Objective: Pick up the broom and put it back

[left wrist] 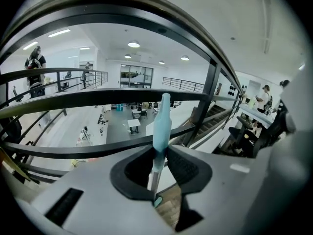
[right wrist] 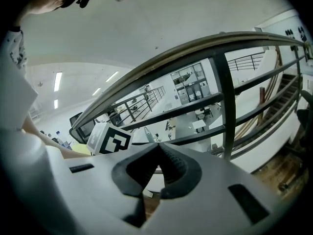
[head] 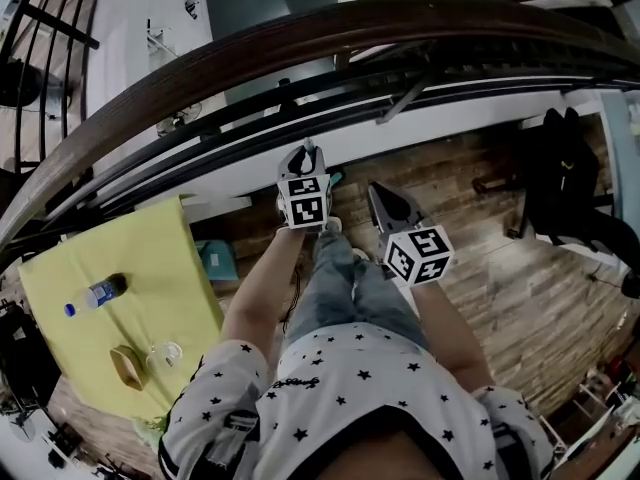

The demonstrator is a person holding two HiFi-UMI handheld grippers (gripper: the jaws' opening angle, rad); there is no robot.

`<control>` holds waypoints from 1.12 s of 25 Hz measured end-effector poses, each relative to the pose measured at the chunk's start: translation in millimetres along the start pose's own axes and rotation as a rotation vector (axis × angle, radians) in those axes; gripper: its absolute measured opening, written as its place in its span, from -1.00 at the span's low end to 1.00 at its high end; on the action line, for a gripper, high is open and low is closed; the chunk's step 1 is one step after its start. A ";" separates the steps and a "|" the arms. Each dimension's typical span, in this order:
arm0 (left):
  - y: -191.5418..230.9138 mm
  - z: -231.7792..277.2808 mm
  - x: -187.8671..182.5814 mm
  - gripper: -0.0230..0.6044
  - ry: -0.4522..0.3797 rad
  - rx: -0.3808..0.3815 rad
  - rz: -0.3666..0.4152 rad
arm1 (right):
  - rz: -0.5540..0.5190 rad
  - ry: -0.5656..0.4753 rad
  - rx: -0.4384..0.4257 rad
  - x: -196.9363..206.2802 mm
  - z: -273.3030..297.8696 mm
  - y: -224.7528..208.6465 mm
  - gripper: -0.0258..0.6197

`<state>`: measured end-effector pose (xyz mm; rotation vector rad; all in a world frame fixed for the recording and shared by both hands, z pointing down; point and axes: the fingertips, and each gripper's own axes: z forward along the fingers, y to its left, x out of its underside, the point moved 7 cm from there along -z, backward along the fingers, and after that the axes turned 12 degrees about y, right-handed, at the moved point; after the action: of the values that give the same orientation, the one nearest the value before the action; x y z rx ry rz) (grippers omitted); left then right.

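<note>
The broom shows in the left gripper view as a thin metal pole (left wrist: 154, 176) topped by a light blue grip (left wrist: 162, 124). It stands upright between the jaws of my left gripper (left wrist: 161, 152), which is shut on it where the blue grip meets the pole. The broom's head is hidden. In the head view my left gripper (head: 306, 154) is held out toward the railing, with my right gripper (head: 379, 194) close beside it on the right. The jaw tips of my right gripper (right wrist: 157, 147) meet with nothing between them. The left gripper's marker cube (right wrist: 111, 140) shows in the right gripper view.
A dark curved railing (head: 300, 43) with black bars runs right in front of both grippers, with an open lower floor beyond. A yellow table (head: 190, 268) at the left holds a bottle (head: 95, 295) and a glass (head: 165, 354). A black chair (head: 560, 173) stands on the wooden floor (head: 500, 268) to the right.
</note>
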<state>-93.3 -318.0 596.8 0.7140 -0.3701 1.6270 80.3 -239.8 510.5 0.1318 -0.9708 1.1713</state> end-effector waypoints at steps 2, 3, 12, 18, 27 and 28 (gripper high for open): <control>3.6 7.3 -0.6 -0.61 0.006 -0.002 0.009 | 0.008 0.003 0.001 2.2 4.7 -0.5 -0.94; 5.4 10.7 -1.3 -0.61 0.009 -0.004 0.010 | 0.012 0.004 0.002 2.6 7.0 -0.9 -0.94; 22.5 39.2 -12.8 -0.62 -0.003 -0.028 0.025 | 0.034 0.002 0.004 1.1 24.6 -2.6 -0.94; 29.4 54.0 -23.2 -0.63 0.002 -0.034 0.036 | 0.057 -0.012 0.011 -0.4 31.1 -4.3 -0.94; 37.0 80.1 -27.1 -0.63 0.001 -0.045 0.010 | 0.085 -0.009 0.033 6.5 35.0 -8.4 -0.94; 39.2 83.5 -28.0 -0.63 0.004 -0.050 0.005 | 0.088 -0.009 0.035 7.0 35.3 -8.4 -0.94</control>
<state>-109.9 -397.9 648.3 0.6724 -0.4089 1.6182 67.4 -257.9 539.9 0.1235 -0.9717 1.2699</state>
